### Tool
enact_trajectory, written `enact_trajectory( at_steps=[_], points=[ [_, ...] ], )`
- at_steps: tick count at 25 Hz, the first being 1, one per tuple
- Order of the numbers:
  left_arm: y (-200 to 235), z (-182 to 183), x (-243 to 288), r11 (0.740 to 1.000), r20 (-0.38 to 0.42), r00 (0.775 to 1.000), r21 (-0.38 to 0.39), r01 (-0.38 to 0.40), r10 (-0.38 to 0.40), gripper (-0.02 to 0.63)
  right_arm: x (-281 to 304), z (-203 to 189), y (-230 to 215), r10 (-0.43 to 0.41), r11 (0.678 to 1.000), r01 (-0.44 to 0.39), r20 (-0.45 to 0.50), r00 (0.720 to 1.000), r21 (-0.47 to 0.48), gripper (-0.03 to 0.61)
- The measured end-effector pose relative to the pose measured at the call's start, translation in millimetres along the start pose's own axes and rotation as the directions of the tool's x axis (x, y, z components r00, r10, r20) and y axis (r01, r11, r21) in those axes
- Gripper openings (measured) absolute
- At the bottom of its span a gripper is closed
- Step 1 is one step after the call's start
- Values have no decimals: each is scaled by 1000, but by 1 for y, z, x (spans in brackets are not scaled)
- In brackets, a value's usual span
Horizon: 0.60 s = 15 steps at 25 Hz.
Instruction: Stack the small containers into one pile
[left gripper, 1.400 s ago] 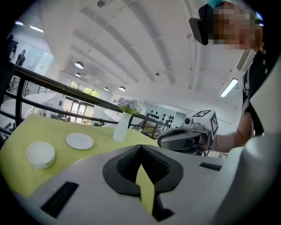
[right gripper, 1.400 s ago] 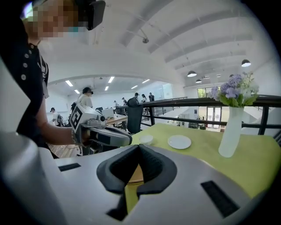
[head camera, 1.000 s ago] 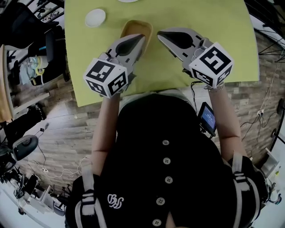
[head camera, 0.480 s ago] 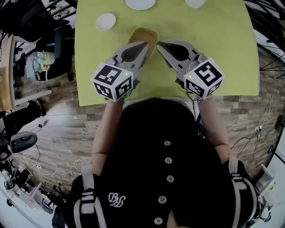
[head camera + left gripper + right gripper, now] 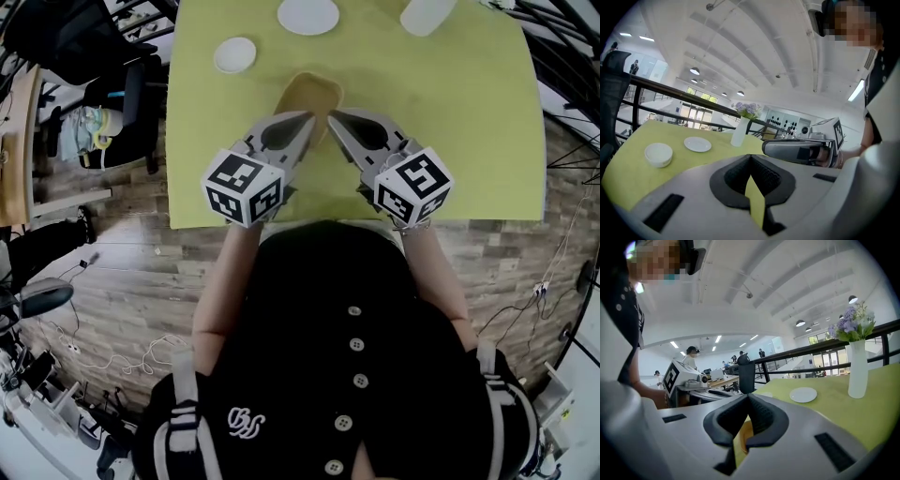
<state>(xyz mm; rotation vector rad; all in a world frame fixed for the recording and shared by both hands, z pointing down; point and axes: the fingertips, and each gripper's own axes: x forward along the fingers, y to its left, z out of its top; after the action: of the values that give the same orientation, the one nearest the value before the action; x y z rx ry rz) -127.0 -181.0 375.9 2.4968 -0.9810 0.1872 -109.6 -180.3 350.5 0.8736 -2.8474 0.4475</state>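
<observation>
A tan oblong container [image 5: 314, 94] sits on the yellow-green table [image 5: 469, 122], just beyond both gripper tips. Farther left stands a small white bowl [image 5: 234, 54], which shows in the left gripper view as the bowl [image 5: 658, 154]. My left gripper [image 5: 307, 118] is shut and holds nothing; its tip [image 5: 751, 157] hangs over the table. Beside it my right gripper [image 5: 334, 114] is also shut and empty, and their tips nearly meet. A sliver of the tan container [image 5: 743, 437] shows through the gap below the right gripper's [image 5: 748, 395] pads.
A white plate [image 5: 307, 15] and a white vase [image 5: 427, 14] with flowers stand at the table's far side; the plate [image 5: 697, 144] and the vase [image 5: 858, 369] show in the gripper views too. Behind the table runs a dark railing [image 5: 820, 347]. A chair [image 5: 122, 103] stands left.
Both grippers have drawn closer together over the tan container and sunk a little. The right one has rolled. The head view has shifted, so the plate and vase now show.
</observation>
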Motion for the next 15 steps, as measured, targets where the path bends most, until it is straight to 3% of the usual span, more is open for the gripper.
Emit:
enact_trajectory(
  at_steps=[11, 15],
  points=[
    [7, -27, -10, 999, -65, 998, -32, -25, 23, 9, 1, -25, -4, -27, 999, 28, -60, 998, 17, 12],
    [10, -30, -11, 999, -77, 997, -34, -33, 30, 11, 2, -35, -1, -10, 998, 14, -66, 998, 67, 12]
  ],
)
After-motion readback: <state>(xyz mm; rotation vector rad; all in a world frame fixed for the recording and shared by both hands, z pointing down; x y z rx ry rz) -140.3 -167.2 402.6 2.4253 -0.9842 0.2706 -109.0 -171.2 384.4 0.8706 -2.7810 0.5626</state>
